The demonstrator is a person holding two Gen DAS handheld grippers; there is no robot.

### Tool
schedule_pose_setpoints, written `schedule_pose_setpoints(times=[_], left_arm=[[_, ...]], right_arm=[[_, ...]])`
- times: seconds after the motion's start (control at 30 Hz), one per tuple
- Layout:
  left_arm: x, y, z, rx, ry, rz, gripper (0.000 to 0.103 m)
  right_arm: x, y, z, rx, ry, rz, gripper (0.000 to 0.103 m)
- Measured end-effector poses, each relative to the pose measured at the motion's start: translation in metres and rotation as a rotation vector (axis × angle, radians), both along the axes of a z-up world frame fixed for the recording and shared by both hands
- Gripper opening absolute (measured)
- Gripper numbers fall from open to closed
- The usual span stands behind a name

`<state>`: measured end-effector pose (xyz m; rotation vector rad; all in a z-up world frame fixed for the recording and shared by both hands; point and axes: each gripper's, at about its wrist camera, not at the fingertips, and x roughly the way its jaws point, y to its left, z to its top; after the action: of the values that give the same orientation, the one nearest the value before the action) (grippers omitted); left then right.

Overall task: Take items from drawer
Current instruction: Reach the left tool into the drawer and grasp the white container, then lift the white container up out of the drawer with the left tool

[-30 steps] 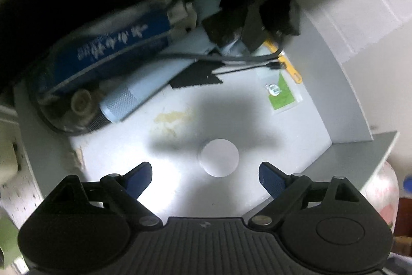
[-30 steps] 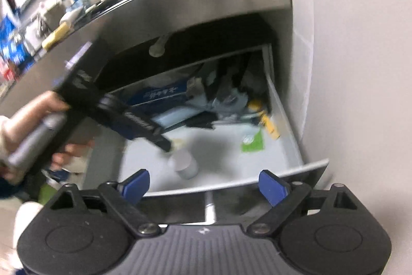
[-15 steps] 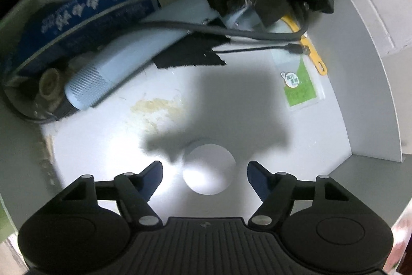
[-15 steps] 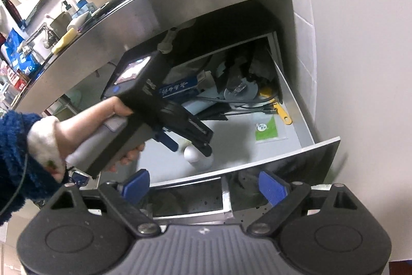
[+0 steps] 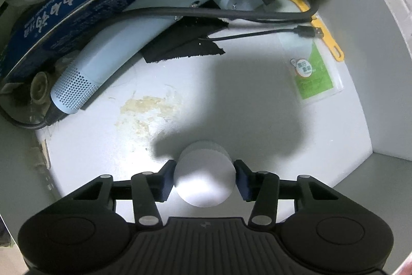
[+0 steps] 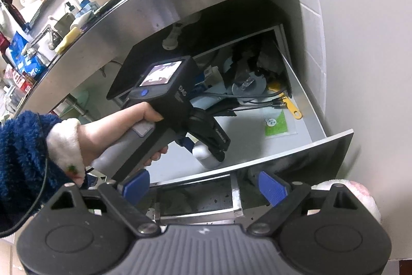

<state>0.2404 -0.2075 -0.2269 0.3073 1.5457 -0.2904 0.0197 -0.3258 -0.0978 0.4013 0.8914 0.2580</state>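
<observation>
My left gripper [image 5: 204, 181] pinches the white bottle [image 5: 204, 175] low-centre in the drawer [image 6: 332, 143]; smooth, it may slip when lifted. Right gripper [image 6: 203, 186] fingers spread, empty.

A stainless-steel worktop [image 6: 159, 9] curves across the room, crowded with bottles and packets, and a tap [image 6: 52, 36] stands at its far left. To the right rises a pale tiled wall [image 6: 360, 48], evenly lit.
</observation>
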Motion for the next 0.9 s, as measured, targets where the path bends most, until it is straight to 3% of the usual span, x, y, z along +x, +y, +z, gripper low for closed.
schedule_pose_setpoints(times=[0.63, 0.9], left_arm=[[0.009, 0.004, -0.002, 0.023, 0.003, 0.057, 0.048], [0.016, 0.022, 0.017, 0.0, 0.015, 0.087, 0.048]], right_arm=[[0.003, -0.003, -0.004, 0.034, 0.008, -0.001, 0.092], [0.003, -0.002, -0.003, 0.032, 0.01, -0.002, 0.092]])
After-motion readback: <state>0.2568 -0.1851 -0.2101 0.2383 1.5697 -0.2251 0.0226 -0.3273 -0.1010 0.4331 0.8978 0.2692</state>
